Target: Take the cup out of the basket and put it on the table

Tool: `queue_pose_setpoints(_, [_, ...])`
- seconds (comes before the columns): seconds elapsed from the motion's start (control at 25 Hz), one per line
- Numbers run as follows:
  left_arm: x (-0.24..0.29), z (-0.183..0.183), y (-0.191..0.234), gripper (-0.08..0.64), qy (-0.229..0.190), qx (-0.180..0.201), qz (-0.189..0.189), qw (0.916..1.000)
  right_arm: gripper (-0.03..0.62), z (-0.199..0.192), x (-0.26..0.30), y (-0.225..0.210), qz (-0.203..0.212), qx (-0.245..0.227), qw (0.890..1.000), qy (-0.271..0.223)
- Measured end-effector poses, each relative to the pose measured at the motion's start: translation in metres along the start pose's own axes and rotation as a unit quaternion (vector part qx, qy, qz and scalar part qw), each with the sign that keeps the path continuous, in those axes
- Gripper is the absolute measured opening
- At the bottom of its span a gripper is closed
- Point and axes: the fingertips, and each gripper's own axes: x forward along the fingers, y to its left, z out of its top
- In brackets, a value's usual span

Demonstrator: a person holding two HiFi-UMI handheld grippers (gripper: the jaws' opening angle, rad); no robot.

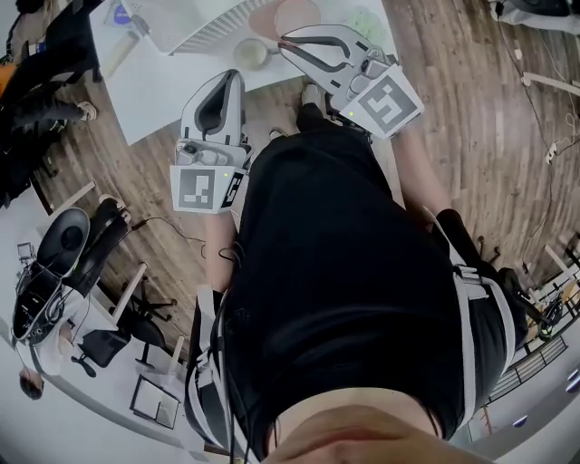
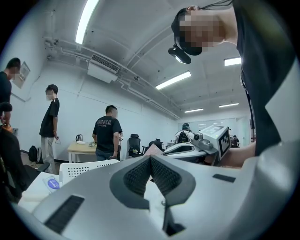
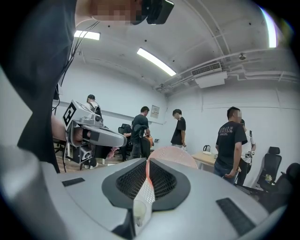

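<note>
Holding left tongs (image 1: 230, 80) and right tongs (image 1: 290, 43) clenched on nothing, tilted up over the worktop (image 1: 163, 91), apparently idling; leaving cup (image 1: 251, 53) beside basket (image 1: 213, 32).

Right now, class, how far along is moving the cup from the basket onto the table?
Done: possibly the move itself; the cup sits near the table edge beside the white basket, seemingly outside it, though I cannot be sure. In hand: nothing; the left tool and right tool are both shut and empty. Left: perhaps nothing, otherwise the whole lift.
</note>
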Motion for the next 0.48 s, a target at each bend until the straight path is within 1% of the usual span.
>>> queue_pose_setpoints(0.2, [-0.031, -0.002, -0.010, 0.018, -0.001, 0.000, -0.009, 1.0000, 0.035, 0.013, -0.005, 0.025, -0.014, 0.003, 1.000, -0.004])
queue_pose_setpoints(0.48, [-0.090, -0.007, -0.019, 0.018, -0.007, -0.007, -0.020, 0.9998, 0.035, 0.032, -0.009, 0.083, -0.033, 0.024, 0.999, -0.012])
